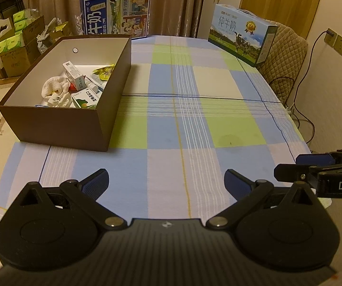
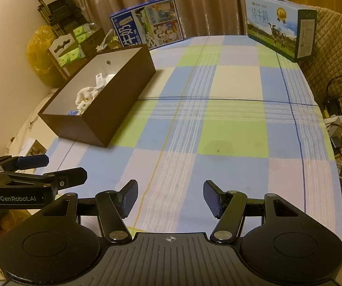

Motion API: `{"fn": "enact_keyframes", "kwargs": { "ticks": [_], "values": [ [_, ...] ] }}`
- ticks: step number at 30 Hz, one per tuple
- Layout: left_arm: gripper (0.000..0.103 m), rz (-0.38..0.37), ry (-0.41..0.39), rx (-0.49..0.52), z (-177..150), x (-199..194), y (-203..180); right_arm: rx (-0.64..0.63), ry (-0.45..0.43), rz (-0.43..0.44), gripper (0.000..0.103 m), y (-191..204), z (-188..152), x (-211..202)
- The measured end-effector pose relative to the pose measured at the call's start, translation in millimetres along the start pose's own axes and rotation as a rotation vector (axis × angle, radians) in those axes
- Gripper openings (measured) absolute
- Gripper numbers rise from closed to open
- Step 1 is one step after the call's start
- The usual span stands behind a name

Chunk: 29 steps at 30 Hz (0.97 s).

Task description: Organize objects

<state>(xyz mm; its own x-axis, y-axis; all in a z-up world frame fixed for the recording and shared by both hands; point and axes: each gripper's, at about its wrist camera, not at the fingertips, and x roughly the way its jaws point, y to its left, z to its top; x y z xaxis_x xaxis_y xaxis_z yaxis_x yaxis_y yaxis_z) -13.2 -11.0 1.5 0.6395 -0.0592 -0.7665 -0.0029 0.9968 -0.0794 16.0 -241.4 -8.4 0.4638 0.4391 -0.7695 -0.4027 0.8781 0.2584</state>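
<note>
Both pairs of jaws stand apart and hold nothing: the left gripper [image 1: 166,183] and the right gripper [image 2: 170,197] hover side by side over the near end of the blue, green and white checked tablecloth [image 1: 194,124], each showing at the edge of the other's view. The task's things lie in the open brown cardboard box with a white inside [image 1: 52,124], which sits on the cloth at the left, well apart from both grippers: a crumpled white cloth [image 1: 52,87], a small white carton with blue print [image 1: 74,74], a green-and-white carton [image 1: 86,99] and a yellow packet [image 1: 104,72] by the far wall. I judge all of these to be light; the cartons look stiff enough to be pinched across their narrow faces, though thin card would dent under a hard squeeze, while the cloth is soft and would best be taken by a bunched fold. The box's near wall cuts off whatever lies low behind it, a red item under the cartons is too buried to name, and most print is unreadable. From the right wrist view the contents are small and partly hidden behind the box wall. Two large milk cartons, one dark blue [image 1: 116,14] and one pale blue [image 1: 242,35], stand at the table's far end.
</note>
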Motion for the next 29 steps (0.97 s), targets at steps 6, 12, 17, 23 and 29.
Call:
{"fn": "enact_keyframes", "kwargs": {
  "ticks": [6,12,17,23,29],
  "values": [
    [0.102,0.002,0.006,0.004,2.0,1.7,-0.1,0.005,0.006,0.004,0.058,-0.5,0.9,3.3],
    [0.102,0.002,0.01,0.007,3.8,3.8,0.7,0.005,0.011,0.005,0.058,-0.3,3.7,7.5],
    [0.102,0.005,0.014,0.005,6.2,6.7,3.1,0.004,0.015,0.007,0.058,0.5,6.7,11.4],
    [0.102,0.006,0.017,0.006,9.0,10.4,5.9,0.005,0.02,0.008,0.058,-1.0,9.3,15.7],
    [0.102,0.003,0.018,0.011,11.8,13.4,6.4,0.01,0.023,0.006,0.058,-3.9,11.9,19.1]
  ]
}}
